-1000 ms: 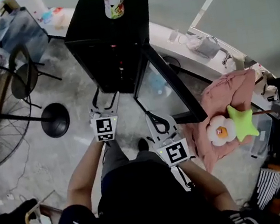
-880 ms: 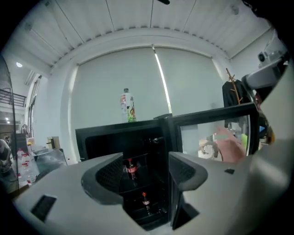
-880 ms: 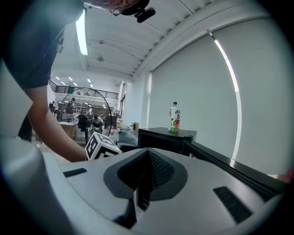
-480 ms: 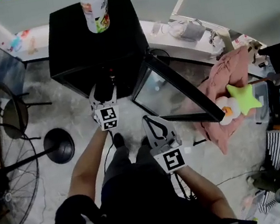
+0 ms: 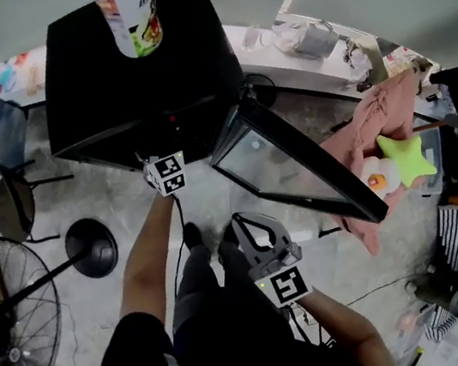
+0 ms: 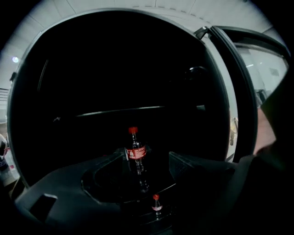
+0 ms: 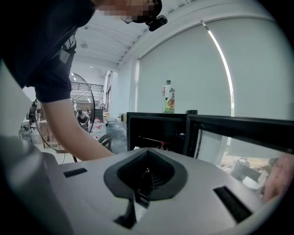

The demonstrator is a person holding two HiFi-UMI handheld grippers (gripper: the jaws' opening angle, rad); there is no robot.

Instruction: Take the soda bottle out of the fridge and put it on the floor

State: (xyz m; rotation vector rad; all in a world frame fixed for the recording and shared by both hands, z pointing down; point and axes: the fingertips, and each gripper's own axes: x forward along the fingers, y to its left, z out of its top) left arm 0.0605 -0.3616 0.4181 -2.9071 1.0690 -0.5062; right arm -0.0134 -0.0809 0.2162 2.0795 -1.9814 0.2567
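The soda bottle (image 6: 136,153), dark with a red cap and red label, stands upright inside the black fridge (image 5: 141,71). In the left gripper view my left gripper (image 6: 147,157) is open, its jaws on either side of the bottle, which is nearer the left jaw; no contact shows. From the head view the left gripper (image 5: 166,171) is at the fridge's opening with its jaws hidden inside. My right gripper (image 5: 248,220) is shut and empty, held back over the floor in front of the fridge.
The fridge's glass door (image 5: 296,166) stands open to the right. A green-labelled bottle (image 5: 130,16) sits on top of the fridge. A wire shelf (image 6: 119,111) crosses the fridge above the soda. A fan (image 5: 8,319) stands left, a pink cloth with a star toy (image 5: 399,158) right.
My left gripper has moved forward from in front of the fridge into its opening. The right gripper has stayed back and shut. The head has come closer to the fridge.
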